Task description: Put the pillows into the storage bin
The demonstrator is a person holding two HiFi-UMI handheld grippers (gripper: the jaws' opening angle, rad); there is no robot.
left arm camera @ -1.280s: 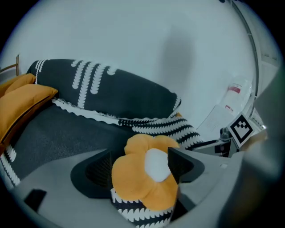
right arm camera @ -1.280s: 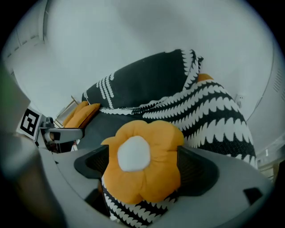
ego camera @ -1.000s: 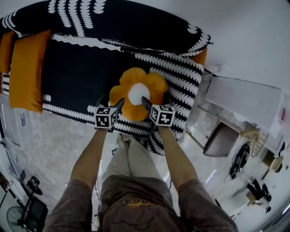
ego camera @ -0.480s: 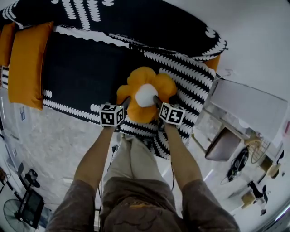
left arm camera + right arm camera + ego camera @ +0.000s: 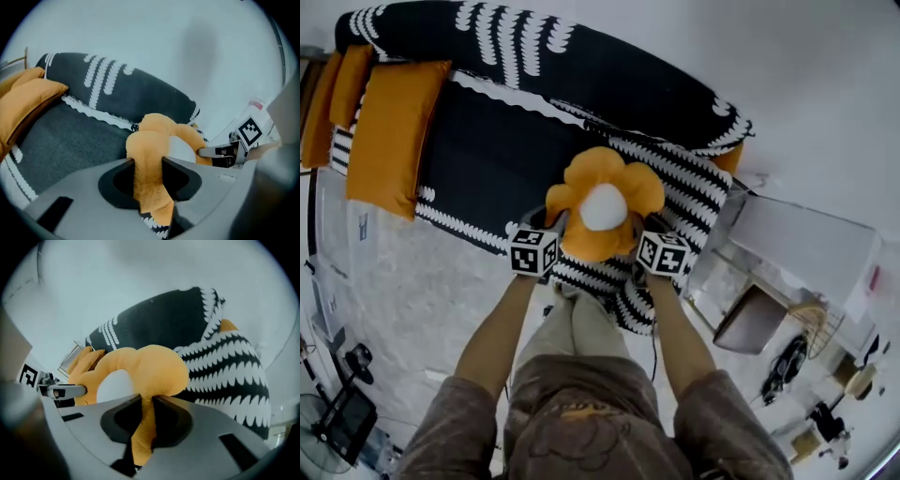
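Left gripper (image 5: 147, 171) and right gripper (image 5: 146, 416), jaws just closed, each pinch a petal of the flower pillow (image 5: 602, 202) over the sofa (image 5: 487, 159); it and the orange pillows (image 5: 394, 141) are not yet binned.

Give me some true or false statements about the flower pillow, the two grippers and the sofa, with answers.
1. The left gripper grips an orange petal of the flower pillow. True; its jaws have just been closing on it.
2. The right gripper is open and empty. False: it pinches another petal, and its jaws have just been closing on it.
3. The flower pillow's centre is white. True.
4. The flower pillow already lies in a bin. False: both grippers hold it over the sofa.
5. In the head view, the orange cushions lie at the sofa's right end. False: its left end.
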